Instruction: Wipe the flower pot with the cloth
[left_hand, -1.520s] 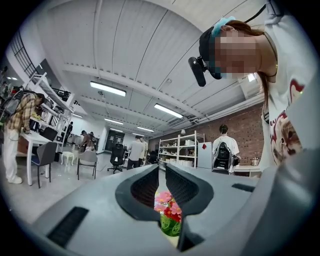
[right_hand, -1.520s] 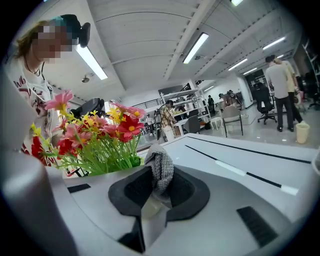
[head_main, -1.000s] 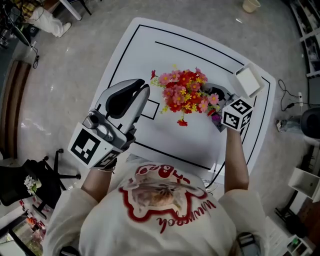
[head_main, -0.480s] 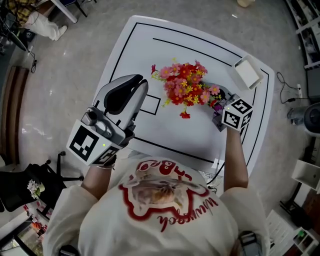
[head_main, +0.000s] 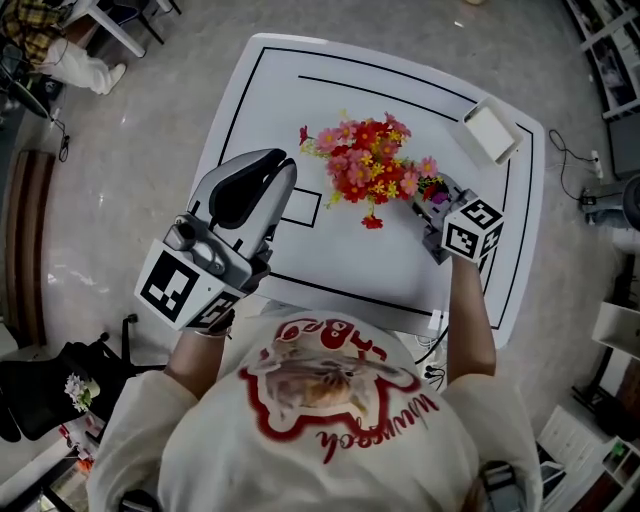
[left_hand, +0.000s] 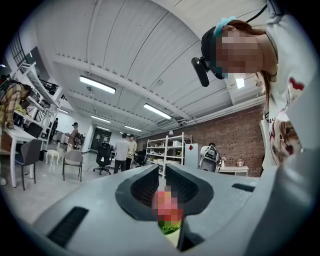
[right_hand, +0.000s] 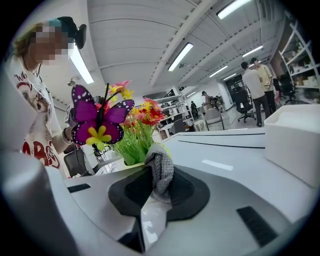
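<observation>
Well, from the head view a white table with black lines carries a bunch of red, pink and yellow flowers near its middle. The flower pot sits under them, and the blooms cover it completely. A shallow white box lies at the far right corner, well apart from the flowers. The left gripper hangs over the near left part of the table, short of the flowers. The right gripper is pushed in against the right side of the bunch.

In the left gripper view, the left gripper has its jaws drawn almost together with nothing between them. Only a slit shows a bit of green beyond. Behind it the room opens out, with shelves, an office chair and a brick wall.

In the right gripper view, the right gripper pinches a grey knitted cloth, which bunches up past the jaw tips. Just beyond the cloth stand green grass blades and the flowers, with a purple butterfly ornament to the left. I cannot make out the pot's wall there. The white box sits at the right, and I cannot see what is in it.
</observation>
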